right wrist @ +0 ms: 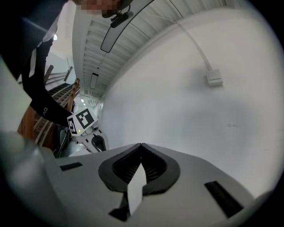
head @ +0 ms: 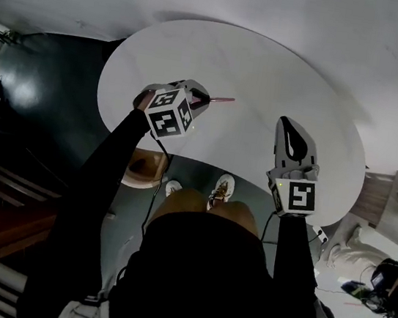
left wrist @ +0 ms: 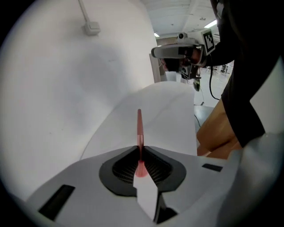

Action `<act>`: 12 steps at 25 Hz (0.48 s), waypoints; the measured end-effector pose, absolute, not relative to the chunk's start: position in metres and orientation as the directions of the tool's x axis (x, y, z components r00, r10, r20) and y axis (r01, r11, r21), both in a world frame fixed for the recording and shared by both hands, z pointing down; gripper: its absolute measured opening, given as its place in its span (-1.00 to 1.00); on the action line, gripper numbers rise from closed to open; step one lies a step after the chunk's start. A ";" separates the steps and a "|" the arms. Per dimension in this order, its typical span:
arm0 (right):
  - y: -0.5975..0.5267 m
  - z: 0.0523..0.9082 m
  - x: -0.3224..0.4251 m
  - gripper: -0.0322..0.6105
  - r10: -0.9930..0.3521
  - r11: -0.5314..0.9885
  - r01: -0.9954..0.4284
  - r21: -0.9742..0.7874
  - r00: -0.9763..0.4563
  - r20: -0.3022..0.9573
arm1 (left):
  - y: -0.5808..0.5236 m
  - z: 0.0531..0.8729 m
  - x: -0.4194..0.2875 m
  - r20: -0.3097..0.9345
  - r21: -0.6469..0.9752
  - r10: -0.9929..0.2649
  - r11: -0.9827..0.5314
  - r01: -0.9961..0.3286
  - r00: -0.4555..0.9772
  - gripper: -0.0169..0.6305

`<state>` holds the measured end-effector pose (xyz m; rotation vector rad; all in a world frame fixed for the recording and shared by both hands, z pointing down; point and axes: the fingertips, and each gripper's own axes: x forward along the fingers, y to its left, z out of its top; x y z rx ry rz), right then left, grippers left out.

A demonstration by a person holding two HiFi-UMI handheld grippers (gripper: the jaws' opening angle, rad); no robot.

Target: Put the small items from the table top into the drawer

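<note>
The left gripper (head: 203, 98), at centre-left of the head view, is closed on a thin pink stick (left wrist: 140, 126), perhaps a pen, over the white round table (head: 272, 69). The right gripper (right wrist: 140, 145), at centre-right, is closed and empty.

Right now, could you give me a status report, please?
Left gripper shut on thin pink stick, above white table. Right gripper shut, empty. Drawer not in view.

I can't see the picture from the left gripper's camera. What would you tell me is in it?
The left gripper is shut on a thin pink stick, which pokes straight out past its jaws. Behind it are a white table and a plain white wall.
</note>
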<state>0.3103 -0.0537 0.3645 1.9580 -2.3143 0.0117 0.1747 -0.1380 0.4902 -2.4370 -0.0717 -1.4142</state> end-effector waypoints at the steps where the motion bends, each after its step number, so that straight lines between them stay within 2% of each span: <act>1: -0.059 0.366 0.313 -0.82 -0.980 0.184 -0.981 0.065 -0.178 0.093 | -0.140 0.480 0.179 0.837 -0.260 -0.136 -0.951 0.167 0.530 -0.78; 5: -0.078 0.360 0.295 -0.82 -0.968 0.241 -0.970 0.039 -0.237 0.085 | -0.138 0.439 0.173 0.749 -0.283 -0.205 -0.959 0.024 0.630 -0.78; 10: -0.074 0.355 0.198 -0.82 -0.959 0.281 -0.957 0.077 -0.277 0.063 | -0.109 0.393 0.090 0.604 -0.306 -0.300 -0.943 -0.133 0.738 -0.78; 12: -0.077 0.351 0.181 -0.82 -0.955 0.294 -0.951 0.095 -0.289 0.064 | -0.102 0.371 0.078 0.543 -0.312 -0.345 -0.929 -0.197 0.766 -0.78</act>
